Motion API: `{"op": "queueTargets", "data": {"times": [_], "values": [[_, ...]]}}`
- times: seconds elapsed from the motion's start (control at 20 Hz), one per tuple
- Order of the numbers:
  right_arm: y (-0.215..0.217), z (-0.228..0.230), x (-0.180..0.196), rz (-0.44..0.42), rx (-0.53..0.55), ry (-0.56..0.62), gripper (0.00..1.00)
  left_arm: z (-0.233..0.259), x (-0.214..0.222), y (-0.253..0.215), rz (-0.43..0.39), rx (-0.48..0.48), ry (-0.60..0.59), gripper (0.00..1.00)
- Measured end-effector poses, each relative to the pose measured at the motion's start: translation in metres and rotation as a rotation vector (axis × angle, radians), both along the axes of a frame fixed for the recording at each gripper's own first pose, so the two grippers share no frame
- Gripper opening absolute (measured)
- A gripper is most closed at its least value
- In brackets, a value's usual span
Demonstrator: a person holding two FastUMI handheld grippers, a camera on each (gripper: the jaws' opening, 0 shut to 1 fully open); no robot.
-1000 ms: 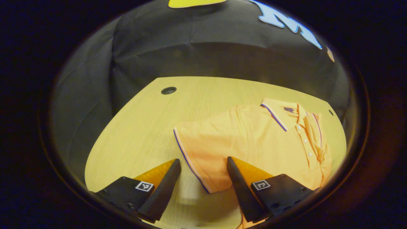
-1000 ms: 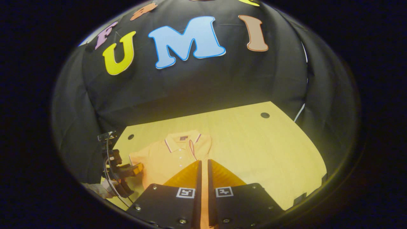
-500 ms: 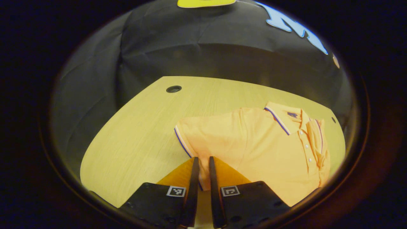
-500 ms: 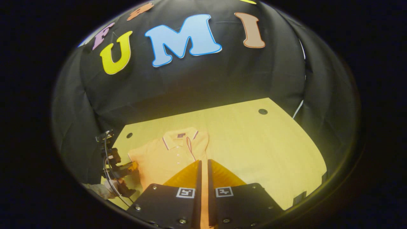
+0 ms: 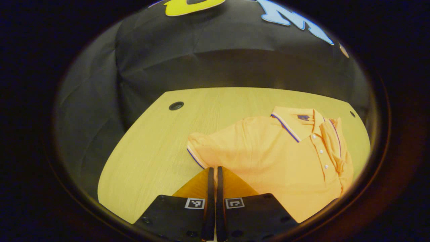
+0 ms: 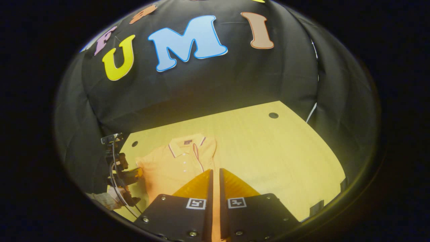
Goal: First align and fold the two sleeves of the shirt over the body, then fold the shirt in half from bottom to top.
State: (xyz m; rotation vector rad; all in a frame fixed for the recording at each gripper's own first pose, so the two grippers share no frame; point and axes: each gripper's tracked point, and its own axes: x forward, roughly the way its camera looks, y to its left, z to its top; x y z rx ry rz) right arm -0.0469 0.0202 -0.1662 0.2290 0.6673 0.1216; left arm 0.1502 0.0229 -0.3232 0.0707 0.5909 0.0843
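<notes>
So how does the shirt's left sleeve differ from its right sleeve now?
The left sleeve sticks out sideways over the table; the right sleeve lies folded across the body. The left sleeve is bunched, its cuff pinched in the left gripper; the right sleeve lies flat. Both have striped cuffs.

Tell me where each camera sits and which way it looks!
Left gripper view: rides on the left gripper, looks over the sleeve of the shirt; its fingers pinch the cuff.
Right gripper view: rides on the right gripper, looks across the table; the left gripper and a hand show far off.
Both share the shirt and table.
</notes>
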Motion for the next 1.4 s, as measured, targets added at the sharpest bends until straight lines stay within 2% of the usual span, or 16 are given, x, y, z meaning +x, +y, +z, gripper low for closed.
{"op": "queueTargets", "data": {"times": [0.3,0.55,0.75,1.1,1.25,1.3,1.4], "values": [[-0.006,-0.005,-0.004,-0.020,0.015,0.008,0.09,0.048,0.009,-0.074,-0.182,0.038,-0.099,0.08],[-0.018,-0.008,-0.009,-0.051,0.029,0.015,0.10,0.036,-0.007,-0.143,-0.319,0.030,-0.069,0.08],[-0.030,-0.014,-0.017,-0.087,0.038,0.028,0.10,0.002,-0.020,-0.170,-0.361,0.032,0.005,0.08],[-0.046,-0.015,-0.024,-0.130,0.038,0.049,0.10,-0.035,-0.015,-0.180,-0.376,0.068,0.076,0.09],[-0.047,-0.017,-0.023,-0.124,0.041,0.053,0.09,-0.034,-0.014,-0.177,-0.377,0.089,0.071,0.15],[-0.046,-0.018,-0.022,-0.117,0.041,0.055,0.09,-0.030,-0.011,-0.171,-0.367,0.099,0.069,0.22],[-0.041,-0.020,-0.021,-0.099,0.042,0.059,0.09,-0.028,-0.016,-0.169,-0.361,0.052,0.072,0.61]]}}
